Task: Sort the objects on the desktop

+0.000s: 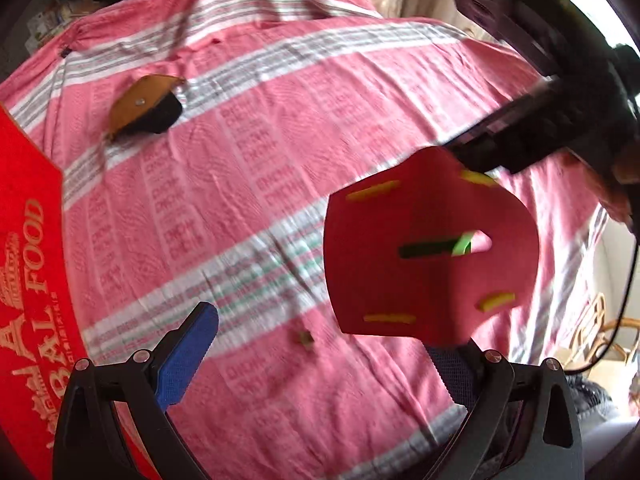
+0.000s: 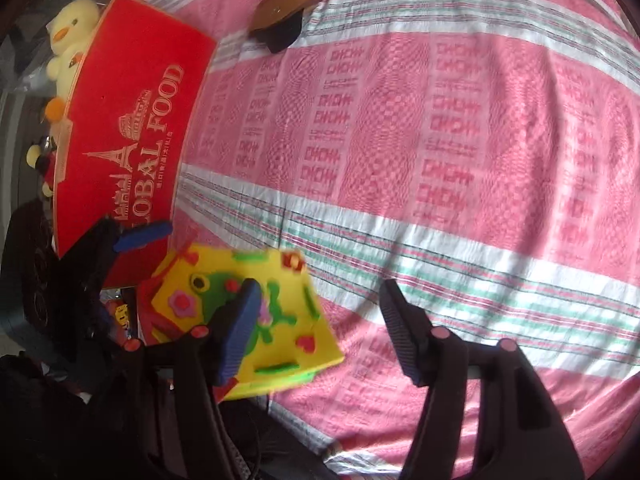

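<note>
A foam craft box, red on one side (image 1: pixel 430 256) and yellow with a green frog on another (image 2: pixel 256 312), hangs in the air over the pink striped cloth. In the left wrist view it covers my left gripper's right finger, and whether that finger touches it is hidden. My left gripper (image 1: pixel 320 340) stands wide open, its blue left finger (image 1: pixel 188 356) apart from the box. My right gripper (image 2: pixel 316 328) is open, its left finger (image 2: pixel 236 332) in front of the box. A brown and black pouch (image 1: pixel 146 106) lies far back on the cloth, also in the right wrist view (image 2: pixel 286 16).
A red "GLOBAL FOOD" box (image 2: pixel 132 136) stands at the left edge of the cloth (image 2: pixel 440 140), with a yellow plush duck (image 2: pixel 72 36) and small toys behind it. The other gripper's black body (image 1: pixel 560 92) reaches in from the upper right. A small scrap (image 1: pixel 306 338) lies on the cloth.
</note>
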`<state>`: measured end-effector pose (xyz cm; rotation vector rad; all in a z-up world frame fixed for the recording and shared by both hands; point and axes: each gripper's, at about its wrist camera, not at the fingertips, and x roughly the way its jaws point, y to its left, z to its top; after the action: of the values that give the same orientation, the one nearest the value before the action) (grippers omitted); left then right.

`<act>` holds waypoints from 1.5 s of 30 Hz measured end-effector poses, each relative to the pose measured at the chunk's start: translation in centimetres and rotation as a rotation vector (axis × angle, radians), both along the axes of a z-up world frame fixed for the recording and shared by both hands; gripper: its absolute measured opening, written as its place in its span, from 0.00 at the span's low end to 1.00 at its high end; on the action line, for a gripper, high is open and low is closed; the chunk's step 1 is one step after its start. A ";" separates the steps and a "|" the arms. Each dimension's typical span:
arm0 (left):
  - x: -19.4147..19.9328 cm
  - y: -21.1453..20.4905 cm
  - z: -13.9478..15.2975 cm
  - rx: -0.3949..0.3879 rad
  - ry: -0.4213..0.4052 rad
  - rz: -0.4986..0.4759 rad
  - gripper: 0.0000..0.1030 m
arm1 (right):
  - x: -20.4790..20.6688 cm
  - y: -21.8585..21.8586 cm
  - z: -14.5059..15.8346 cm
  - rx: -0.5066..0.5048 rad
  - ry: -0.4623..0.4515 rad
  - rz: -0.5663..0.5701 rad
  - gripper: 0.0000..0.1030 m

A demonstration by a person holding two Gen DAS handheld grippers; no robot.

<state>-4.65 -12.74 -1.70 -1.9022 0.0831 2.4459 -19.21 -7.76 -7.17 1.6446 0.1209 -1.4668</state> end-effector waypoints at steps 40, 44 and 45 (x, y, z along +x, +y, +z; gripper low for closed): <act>-3.6 3.6 -3.8 0.213 -0.046 -0.031 0.44 | 3.9 11.5 -1.8 0.036 0.097 -0.298 0.35; -4.0 4.1 -3.9 0.214 -0.058 -0.043 0.44 | 4.1 10.8 -1.2 0.018 0.123 -0.263 0.32; -4.0 4.2 -4.1 0.217 -0.065 -0.042 0.44 | 4.1 10.6 -1.0 0.015 0.132 -0.253 0.31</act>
<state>-8.69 -8.49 -5.79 -1.8636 -0.1368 2.2589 -15.12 2.82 -8.22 1.6190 -0.0040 -1.7699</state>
